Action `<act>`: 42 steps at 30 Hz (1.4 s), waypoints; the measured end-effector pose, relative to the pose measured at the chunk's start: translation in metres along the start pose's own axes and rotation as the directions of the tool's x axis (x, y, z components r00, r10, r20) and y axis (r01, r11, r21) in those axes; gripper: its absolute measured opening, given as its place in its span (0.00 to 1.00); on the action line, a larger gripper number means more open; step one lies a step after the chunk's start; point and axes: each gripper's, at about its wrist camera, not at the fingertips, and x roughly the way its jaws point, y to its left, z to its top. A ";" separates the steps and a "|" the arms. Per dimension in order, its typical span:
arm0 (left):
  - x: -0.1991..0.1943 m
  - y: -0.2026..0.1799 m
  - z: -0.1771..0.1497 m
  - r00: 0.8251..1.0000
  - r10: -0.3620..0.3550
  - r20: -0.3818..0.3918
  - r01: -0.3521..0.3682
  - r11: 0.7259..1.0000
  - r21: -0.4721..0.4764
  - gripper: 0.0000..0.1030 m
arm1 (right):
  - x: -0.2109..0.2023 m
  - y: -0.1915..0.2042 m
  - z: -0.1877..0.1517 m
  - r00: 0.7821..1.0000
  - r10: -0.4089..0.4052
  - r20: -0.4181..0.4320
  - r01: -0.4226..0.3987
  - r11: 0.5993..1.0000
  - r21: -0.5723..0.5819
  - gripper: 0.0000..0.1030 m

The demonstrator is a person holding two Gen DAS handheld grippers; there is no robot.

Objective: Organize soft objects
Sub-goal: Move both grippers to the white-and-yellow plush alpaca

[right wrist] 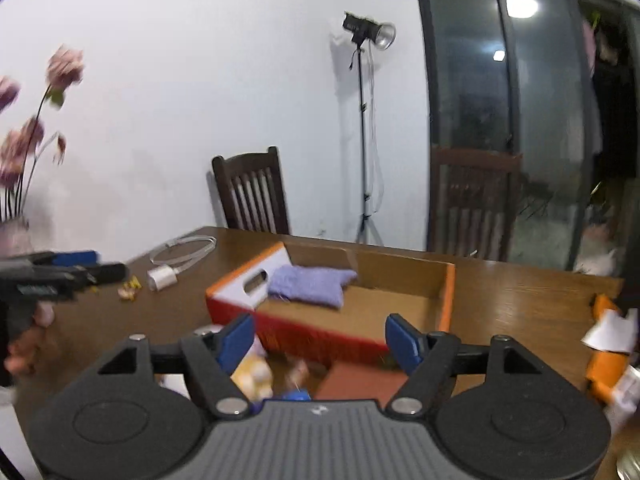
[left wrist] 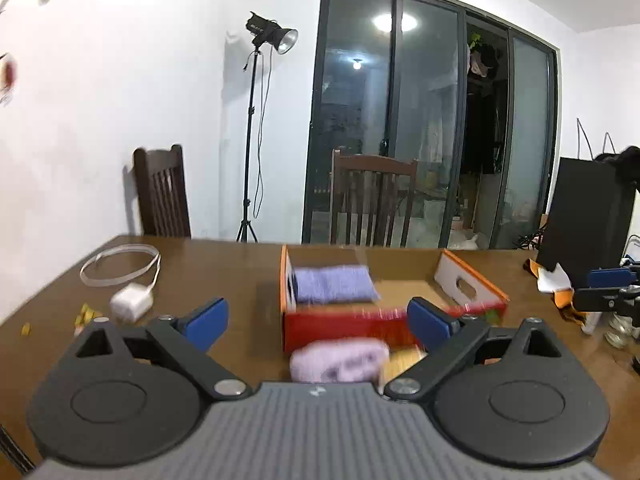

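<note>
Hovering with both our left gripper (left wrist: 318, 322) and right gripper (right wrist: 320, 344) spread wide and empty, we judge the pink cloth (left wrist: 340, 362), lying before the box (left wrist: 352, 328), light and floppy: pinch its bunched middle

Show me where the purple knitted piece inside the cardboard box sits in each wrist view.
Left wrist view: the purple knitted piece lies in the cardboard box's far-left corner, just above image centre.
Right wrist view: the same piece lies in the box's left end, beside the white end panel with the handle slot.
Shared landmark: the studio light on its stand against the white wall.
</note>
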 end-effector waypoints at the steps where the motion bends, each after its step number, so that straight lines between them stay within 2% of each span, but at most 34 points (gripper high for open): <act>1: -0.007 -0.001 -0.010 1.000 0.013 -0.006 -0.013 1.000 -0.013 0.98 | -0.008 0.003 -0.010 1.000 -0.020 0.005 0.020 1.000 -0.006 0.71; 3: -0.018 -0.001 -0.030 0.999 0.030 -0.022 -0.031 0.999 -0.029 0.98 | -0.021 0.009 -0.031 1.000 -0.026 0.001 0.026 1.000 -0.003 0.76; 8: -0.036 0.002 -0.069 0.995 0.047 -0.093 -0.051 0.998 -0.045 0.98 | -0.038 0.029 -0.072 1.000 -0.025 -0.010 0.024 0.999 -0.032 0.77; 10: -0.040 0.000 -0.077 0.993 0.083 -0.088 -0.085 0.996 -0.015 0.98 | -0.044 0.037 -0.084 1.000 -0.024 -0.014 0.023 0.999 -0.035 0.77; 13: -0.052 -0.002 -0.084 0.992 0.090 -0.084 -0.090 0.996 0.008 0.98 | -0.048 0.040 -0.098 1.000 -0.018 -0.023 0.018 1.000 -0.024 0.77; 19: -0.066 -0.003 -0.092 0.989 0.125 -0.079 -0.125 0.992 0.004 0.98 | -0.050 0.043 -0.109 0.999 0.022 -0.030 -0.022 1.000 -0.013 0.72; 21: -0.064 -0.006 -0.095 0.989 0.119 -0.092 -0.119 0.993 0.001 0.98 | -0.049 0.043 -0.110 0.999 0.040 -0.027 -0.040 0.999 0.001 0.65; 26: -0.048 -0.023 -0.100 0.988 0.085 -0.126 -0.082 0.996 0.029 0.98 | -0.047 0.040 -0.121 0.999 0.035 -0.002 -0.035 0.999 0.033 0.55; 31: -0.029 -0.051 -0.098 0.989 -0.006 -0.148 0.014 0.998 0.055 0.98 | -0.046 0.013 -0.127 0.998 -0.031 0.046 0.025 0.990 0.136 0.54; 34: -0.014 -0.067 -0.093 0.988 -0.048 -0.149 0.060 0.995 0.079 0.98 | -0.040 -0.002 -0.127 0.999 -0.038 0.039 0.030 0.985 0.169 0.55; 39: 0.023 -0.064 -0.079 0.987 -0.046 -0.155 0.057 0.996 0.066 0.98 | -0.024 0.000 -0.118 0.999 0.028 0.044 -0.035 0.985 0.167 0.56; 42: 0.055 -0.052 -0.072 0.979 0.005 -0.205 0.002 0.999 0.032 0.98 | -0.006 0.014 -0.109 0.996 0.072 0.047 -0.077 0.989 0.129 0.56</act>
